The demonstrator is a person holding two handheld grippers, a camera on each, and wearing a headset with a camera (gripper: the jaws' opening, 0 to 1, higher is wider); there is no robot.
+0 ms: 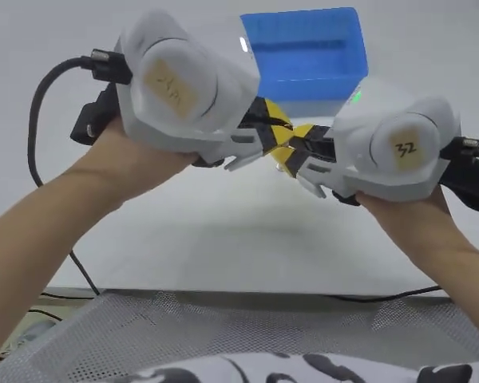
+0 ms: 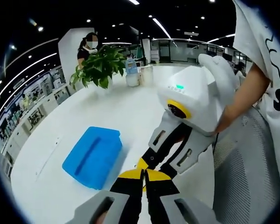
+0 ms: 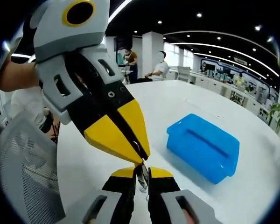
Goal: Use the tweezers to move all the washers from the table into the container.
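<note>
The white table [image 1: 223, 239] is carrying the blue container [image 1: 311, 76] at its far side. Above it, the left gripper [image 1: 281, 128] and right gripper [image 1: 291, 153] are meeting tip to tip, jaws closed. The right is pinching the thin tweezers [image 3: 143, 179]; whether the left is gripping them too is unclear.

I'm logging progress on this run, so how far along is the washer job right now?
Done: nothing confirmable; I cannot tell whether the blue container holds washers. In hand: the right gripper is shut on a thin metal piece, probably the tweezers, with the shut left gripper meeting it tip to tip above the table. Left: seemingly the whole washer transfer.
</note>
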